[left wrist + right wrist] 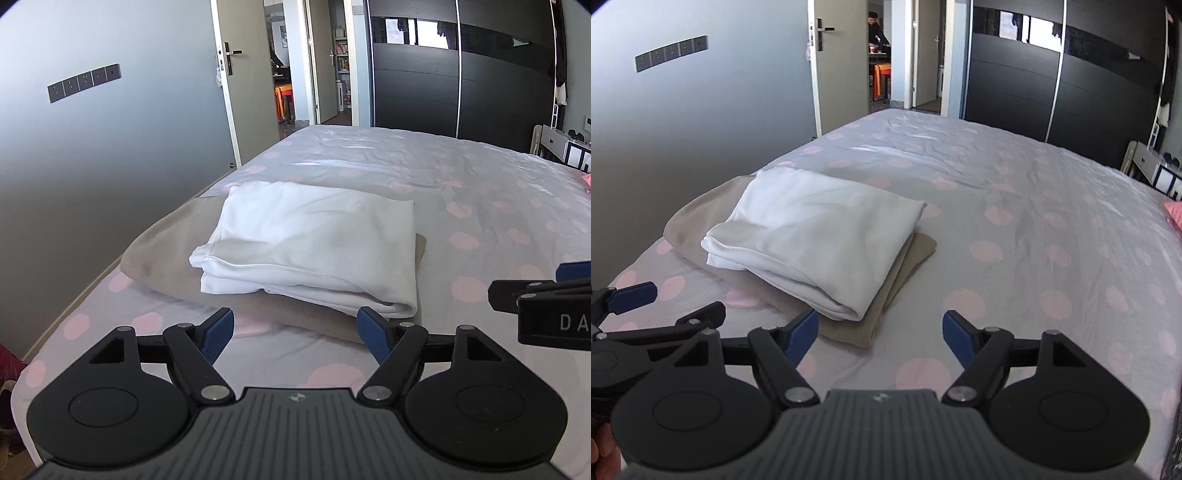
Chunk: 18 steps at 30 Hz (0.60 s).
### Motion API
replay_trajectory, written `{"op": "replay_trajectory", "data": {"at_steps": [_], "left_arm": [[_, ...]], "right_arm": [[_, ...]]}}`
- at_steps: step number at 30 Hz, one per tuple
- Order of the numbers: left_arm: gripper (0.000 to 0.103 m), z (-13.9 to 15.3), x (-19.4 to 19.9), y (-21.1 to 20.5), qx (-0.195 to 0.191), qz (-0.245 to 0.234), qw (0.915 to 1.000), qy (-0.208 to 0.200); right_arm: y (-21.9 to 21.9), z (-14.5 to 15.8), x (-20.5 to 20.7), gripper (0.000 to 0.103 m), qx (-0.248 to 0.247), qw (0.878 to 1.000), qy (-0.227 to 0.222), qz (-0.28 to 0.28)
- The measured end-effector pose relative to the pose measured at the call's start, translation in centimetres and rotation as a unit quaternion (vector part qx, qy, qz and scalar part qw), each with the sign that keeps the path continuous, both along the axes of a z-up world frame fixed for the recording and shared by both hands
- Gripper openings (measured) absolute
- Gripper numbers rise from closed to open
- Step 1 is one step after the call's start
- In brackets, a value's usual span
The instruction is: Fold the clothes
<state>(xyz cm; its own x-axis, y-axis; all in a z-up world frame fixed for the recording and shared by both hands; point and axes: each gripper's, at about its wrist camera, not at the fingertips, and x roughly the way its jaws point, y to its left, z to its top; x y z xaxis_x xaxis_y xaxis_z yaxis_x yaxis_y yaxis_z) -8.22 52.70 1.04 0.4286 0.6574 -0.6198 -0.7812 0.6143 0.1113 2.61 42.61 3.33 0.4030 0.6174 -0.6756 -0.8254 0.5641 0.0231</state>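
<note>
A folded white garment (314, 243) (812, 236) lies on top of a folded beige garment (162, 258) (912, 254) near the left edge of the bed. My left gripper (295, 332) hangs open just short of the pile's near edge, nothing between its blue pads. My right gripper (881, 332) is also open, held a little to the right of the pile's near corner, with nothing in it. The right gripper's fingers (576, 271) show at the right edge of the left wrist view. The left gripper's fingers (631, 295) show at the left edge of the right wrist view.
The bed (480, 192) (1034, 206) has a grey sheet with pink dots. A grey wall (92, 147) runs close along its left side. Beyond the bed are an open door (243, 74), a dark wardrobe (461, 74) and a white shelf (561, 144). A person (877, 31) stands in the far room.
</note>
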Motion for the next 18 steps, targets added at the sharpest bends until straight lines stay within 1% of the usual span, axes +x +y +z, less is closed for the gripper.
{"op": "replay_trajectory", "data": {"at_steps": [2, 5, 8, 13, 18], "left_arm": [[0.073, -0.5, 0.1, 0.0, -0.002, -0.001, 1.0, 0.005], [0.073, -1.4, 0.4, 0.2, -0.005, -0.007, 0.9997, 0.024], [0.073, -1.5, 0.2, 0.2, -0.014, -0.015, 0.9995, 0.024], [0.073, -0.9, -0.2, 0.4, -0.029, -0.016, 0.9994, 0.003], [0.073, -0.3, -0.9, 0.7, -0.042, -0.01, 0.9989, -0.015]], "right_arm": [[-0.2, -0.7, 0.0, 0.077, 0.0, 1.0, 0.008, -0.018], [-0.1, -1.7, 0.0, 0.077, -0.006, 0.999, 0.005, -0.037], [-0.1, -2.4, 0.0, 0.077, -0.011, 0.999, 0.009, -0.046], [-0.1, -3.1, -0.2, 0.077, -0.014, 0.998, 0.029, -0.052], [-0.4, -2.6, -1.1, 0.077, -0.017, 0.999, 0.015, -0.045]]}}
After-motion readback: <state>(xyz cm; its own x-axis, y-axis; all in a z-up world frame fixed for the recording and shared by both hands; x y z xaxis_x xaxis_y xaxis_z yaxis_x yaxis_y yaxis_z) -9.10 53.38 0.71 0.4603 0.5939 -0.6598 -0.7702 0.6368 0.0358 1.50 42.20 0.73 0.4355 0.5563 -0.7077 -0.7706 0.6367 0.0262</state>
